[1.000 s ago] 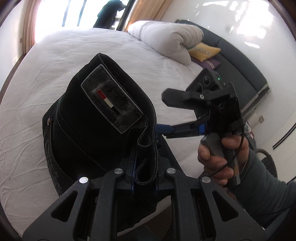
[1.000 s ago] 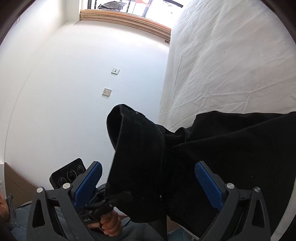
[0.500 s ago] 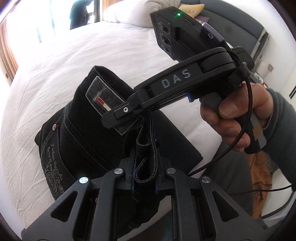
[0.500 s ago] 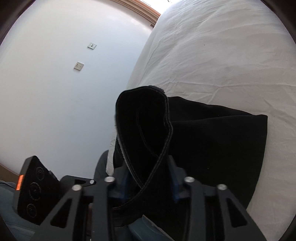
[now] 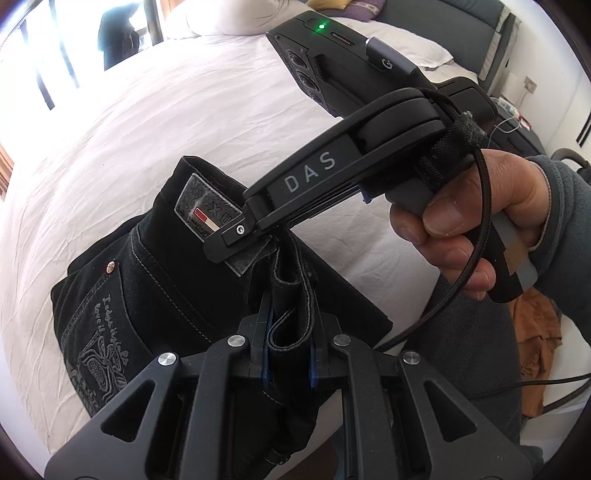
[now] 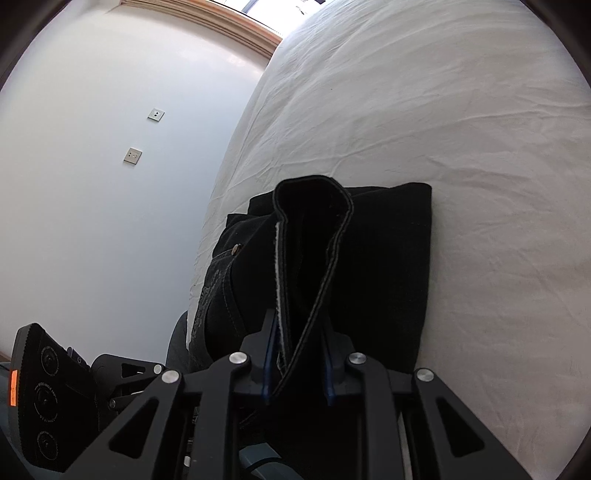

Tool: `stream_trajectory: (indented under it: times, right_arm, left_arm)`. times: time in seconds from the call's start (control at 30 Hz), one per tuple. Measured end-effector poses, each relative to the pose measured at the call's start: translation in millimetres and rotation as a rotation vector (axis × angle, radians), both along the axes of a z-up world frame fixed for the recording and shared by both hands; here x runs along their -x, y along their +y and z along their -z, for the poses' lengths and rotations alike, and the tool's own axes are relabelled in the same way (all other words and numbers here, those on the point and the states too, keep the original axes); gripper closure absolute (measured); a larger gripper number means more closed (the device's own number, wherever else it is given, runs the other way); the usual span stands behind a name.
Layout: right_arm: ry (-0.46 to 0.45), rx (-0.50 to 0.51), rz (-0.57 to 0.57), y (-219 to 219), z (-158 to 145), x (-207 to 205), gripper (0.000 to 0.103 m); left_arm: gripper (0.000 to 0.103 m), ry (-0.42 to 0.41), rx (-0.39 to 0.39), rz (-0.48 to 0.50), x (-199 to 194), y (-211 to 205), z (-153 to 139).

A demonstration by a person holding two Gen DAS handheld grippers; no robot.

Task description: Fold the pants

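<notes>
Left wrist view: my left gripper (image 5: 288, 354), at the bottom centre of the frame, was closed on a bunched fold of the waistband of the black pants (image 5: 155, 280). The pants lay folded on the white bed (image 5: 184, 122), filling the lower left and centre, with a grey label (image 5: 207, 214) near the waistband and pale embroidery (image 5: 96, 347) on a pocket at the lower left. My right gripper (image 5: 236, 240) reached in from the upper right, its tip touching the pants at the label; a hand (image 5: 465, 229) gripped its handle at the right edge. A pillow (image 5: 225, 18) sat at the top centre.

Right wrist view: my right gripper (image 6: 297, 369), at the bottom centre, was closed on a looped strip of the pants (image 6: 384, 266), which rose from between the fingers toward mid-frame. The rest of the garment lay flat on the bed (image 6: 443, 110), which covered the right half. A white wall (image 6: 92, 166) with two small wall plates (image 6: 133, 156) filled the left half. Part of my left gripper (image 6: 122, 373) showed at the lower left.
</notes>
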State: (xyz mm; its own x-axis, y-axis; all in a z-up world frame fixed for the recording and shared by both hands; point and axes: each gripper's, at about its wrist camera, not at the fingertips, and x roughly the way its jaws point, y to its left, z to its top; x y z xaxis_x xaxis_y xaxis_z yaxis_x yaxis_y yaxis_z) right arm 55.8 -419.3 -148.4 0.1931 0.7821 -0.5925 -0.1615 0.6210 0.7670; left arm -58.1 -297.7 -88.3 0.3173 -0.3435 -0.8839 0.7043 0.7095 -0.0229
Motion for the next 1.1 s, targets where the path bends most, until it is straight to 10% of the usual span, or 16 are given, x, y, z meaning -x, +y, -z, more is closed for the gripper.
stream_trajectory:
  times: [0.5, 0.7, 0.87, 1.1]
  right_arm:
    - [0.031, -0.022, 0.02, -22.2, 28.7, 4.0, 0.082]
    - [0.022, -0.021, 0.04, -24.5, 29.5, 10.5, 0.08]
    - [0.027, -0.003, 0.074, -24.4, 26.2, 19.0, 0.075]
    - [0.014, 0.055, 0.126, -24.4, 18.7, 28.4, 0.071]
  left_arm:
    - [0.088, -0.018, -0.063, 0.034, 10.2, -25.3, 36.0]
    - [0.047, 0.036, 0.022, 0.044, 17.7, -13.9, 26.3]
    - [0.031, 0.043, 0.182, -0.002, 21.3, 34.0, -17.7]
    - [0.031, 0.02, 0.26, -0.31, -9.4, 155.5, -25.6]
